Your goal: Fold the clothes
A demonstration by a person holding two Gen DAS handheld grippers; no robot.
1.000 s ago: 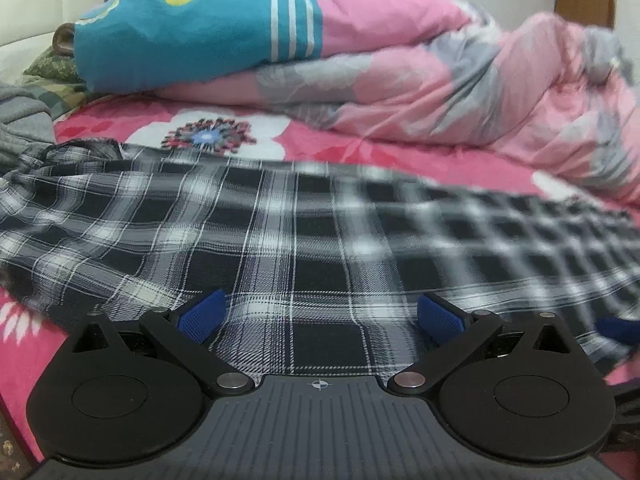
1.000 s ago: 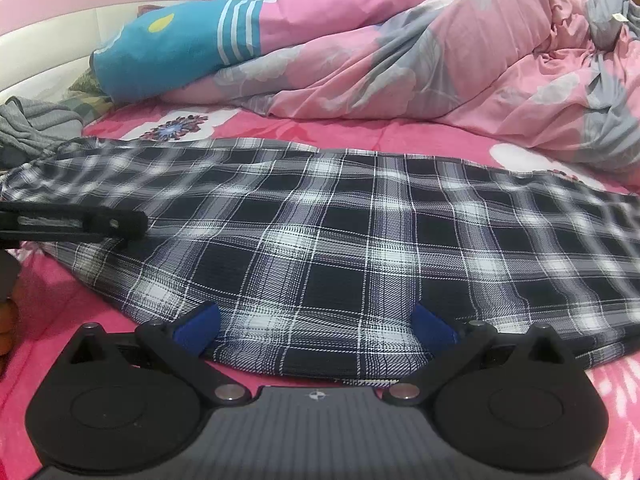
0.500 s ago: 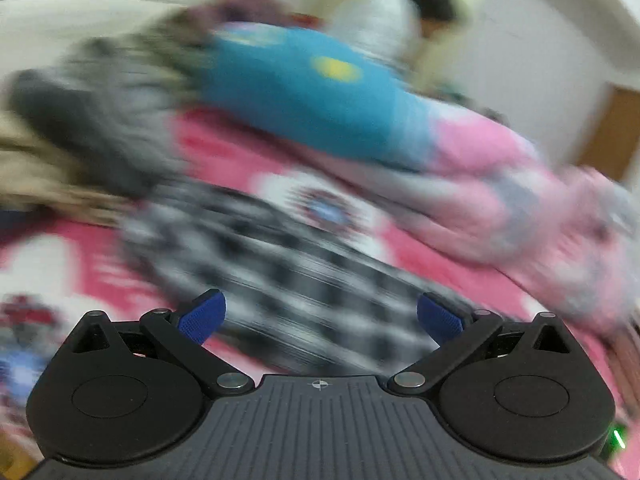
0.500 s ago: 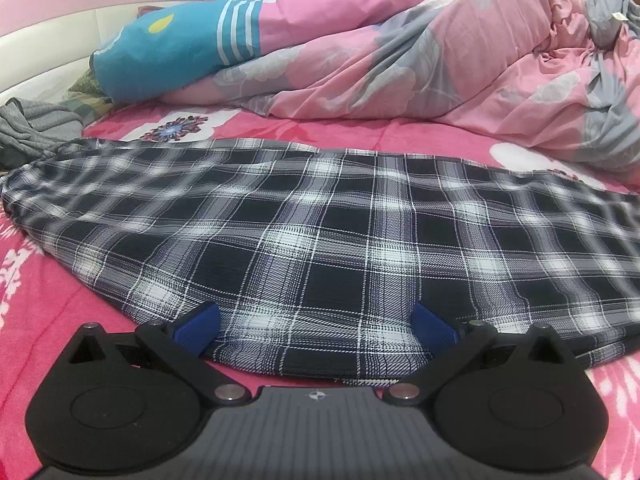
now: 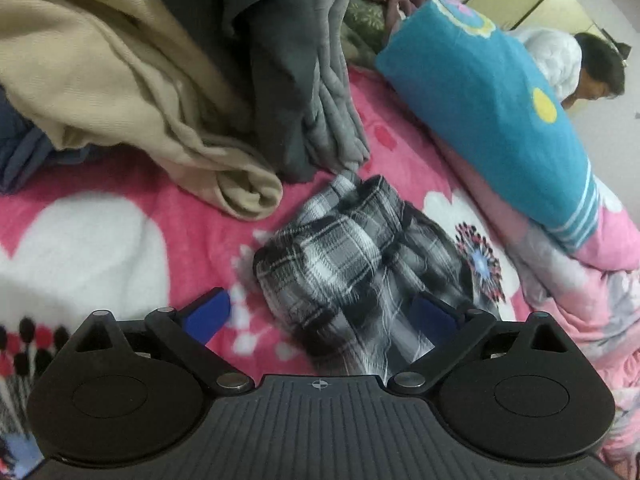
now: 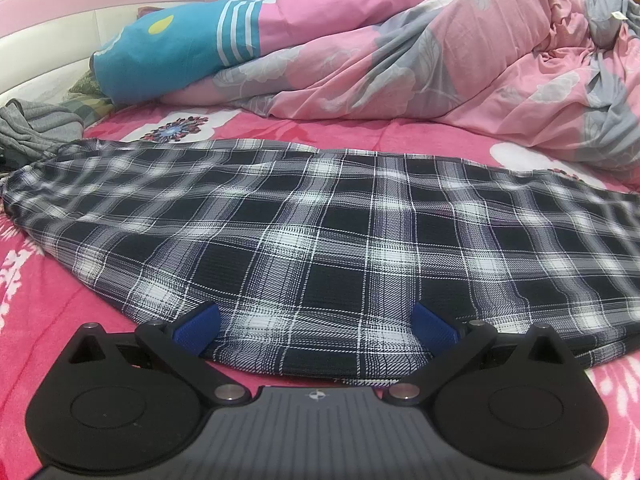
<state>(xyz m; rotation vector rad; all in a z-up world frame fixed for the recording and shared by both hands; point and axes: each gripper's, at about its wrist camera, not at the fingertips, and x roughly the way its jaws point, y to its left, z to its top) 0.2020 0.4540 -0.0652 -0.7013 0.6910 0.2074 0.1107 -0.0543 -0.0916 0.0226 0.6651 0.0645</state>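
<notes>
Pink flowered bed sheet (image 6: 360,132) fills both views, pink quilt (image 6: 500,68) and blue pillow (image 6: 168,52) heaped along the far side, a person (image 5: 592,68) sitting beyond them. Pile of unfolded clothes, beige (image 5: 120,80) and grey (image 5: 288,60), sits at one end of the bed.

Plaid garment (image 6: 340,240) lies spread flat across the middle of the sheet, long and mostly smooth, near edge just in front of the right gripper (image 6: 316,324).

Change: a second ago the left wrist view looked square across the flat plaid; now it looks at the gathered end of the plaid (image 5: 344,248), bunched right beside the grey clothes. So the left gripper (image 5: 320,316) has swung out to that end and rolled. Its jaws have just been closing a little but stand wide; the bunched fabric lies between them and nearer the right-hand pad, no pinch visible, so released.

Right gripper view matches the earlier ones: jaws wide apart, plaid edge between the pads, nothing clamped.

Reading: fold not started; left side is lining up to grab the end, likely to carry it over toward the other end. Bunched cloth risks a multi-layer or partial grab.
</notes>
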